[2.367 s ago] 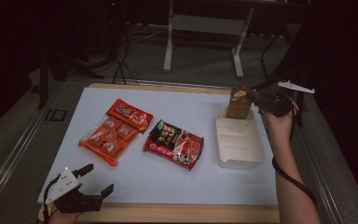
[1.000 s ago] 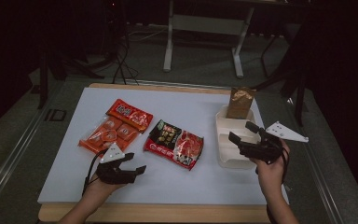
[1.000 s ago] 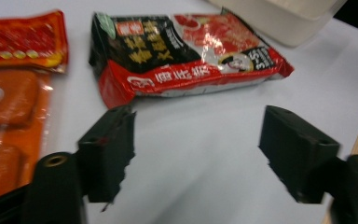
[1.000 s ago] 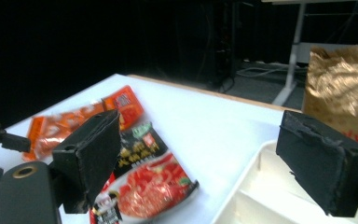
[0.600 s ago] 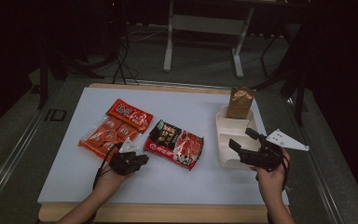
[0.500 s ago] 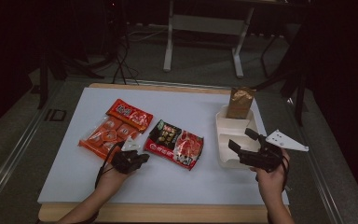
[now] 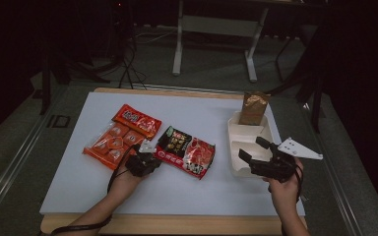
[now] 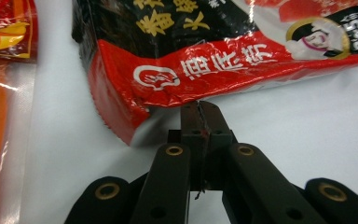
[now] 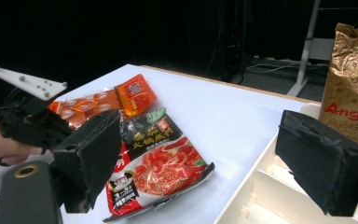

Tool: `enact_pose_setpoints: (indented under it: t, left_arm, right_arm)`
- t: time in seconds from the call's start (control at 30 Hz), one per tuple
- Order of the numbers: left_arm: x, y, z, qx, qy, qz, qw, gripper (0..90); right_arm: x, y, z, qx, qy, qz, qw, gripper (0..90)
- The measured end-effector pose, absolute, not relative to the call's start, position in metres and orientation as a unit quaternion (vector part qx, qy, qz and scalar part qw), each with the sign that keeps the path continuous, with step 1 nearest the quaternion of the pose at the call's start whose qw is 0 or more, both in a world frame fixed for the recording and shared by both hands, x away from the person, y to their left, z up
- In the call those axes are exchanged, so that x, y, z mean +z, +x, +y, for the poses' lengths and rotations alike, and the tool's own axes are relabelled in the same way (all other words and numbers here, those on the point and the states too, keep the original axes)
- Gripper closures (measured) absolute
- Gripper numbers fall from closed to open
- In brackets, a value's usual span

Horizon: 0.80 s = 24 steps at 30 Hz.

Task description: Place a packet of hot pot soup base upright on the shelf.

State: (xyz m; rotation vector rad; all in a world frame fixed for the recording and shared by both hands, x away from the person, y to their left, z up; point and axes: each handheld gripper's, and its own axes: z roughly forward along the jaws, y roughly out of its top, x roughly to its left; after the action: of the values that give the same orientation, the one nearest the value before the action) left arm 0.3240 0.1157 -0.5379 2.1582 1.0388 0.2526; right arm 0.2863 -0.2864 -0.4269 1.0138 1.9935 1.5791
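Note:
A red and black noodle packet (image 7: 187, 150) lies flat mid-table. My left gripper (image 7: 150, 158) sits at its left near edge. In the left gripper view the jaws are pressed together, and my left gripper (image 8: 200, 109) pinches the packet (image 8: 242, 42) by its red seam. My right gripper (image 7: 252, 147) hovers wide open over the near end of a white divided tray (image 7: 248, 135), holding nothing. In the right gripper view my right gripper (image 9: 209, 163) frames the packet (image 9: 161, 163), with the tray (image 9: 279, 196) at the lower right.
An orange multi-pack (image 7: 110, 145) and a red sachet (image 7: 138, 120) lie left of the packet. A brown paper bag (image 7: 254, 108) stands upright in the tray's far end, and the bag (image 9: 354, 93) fills the right gripper view's top right. White table surface (image 7: 202, 196) lies bare toward the person.
The left gripper came from the front-left corner up to the packet's edge and shut there. The right gripper drew back from the brown bag to the tray's near end.

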Motion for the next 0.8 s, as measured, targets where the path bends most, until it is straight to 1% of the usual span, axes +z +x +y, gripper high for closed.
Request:
enact_pose_setpoints:
  t: [0.23,0.37,0.57,0.8]
  left_arm:
    - [-0.539,0.337,0.112,0.099,0.829,0.422,0.354,89.6]
    - [-0.537,0.346,0.112,0.11,0.827,0.428,0.346,89.6]
    - [-0.538,0.358,0.111,0.105,0.82,0.442,0.349,89.6]
    - [-0.536,0.369,0.107,0.115,0.819,0.45,0.336,89.6]
  right_arm:
    - [-0.429,0.282,-0.288,0.567,0.364,0.712,0.197,14.3]
    - [-0.432,0.28,-0.285,0.563,0.361,0.718,0.194,14.3]
    - [-0.433,0.28,-0.281,0.563,0.353,0.722,0.191,14.3]
    - [-0.436,0.281,-0.28,0.56,0.352,0.725,0.19,14.3]
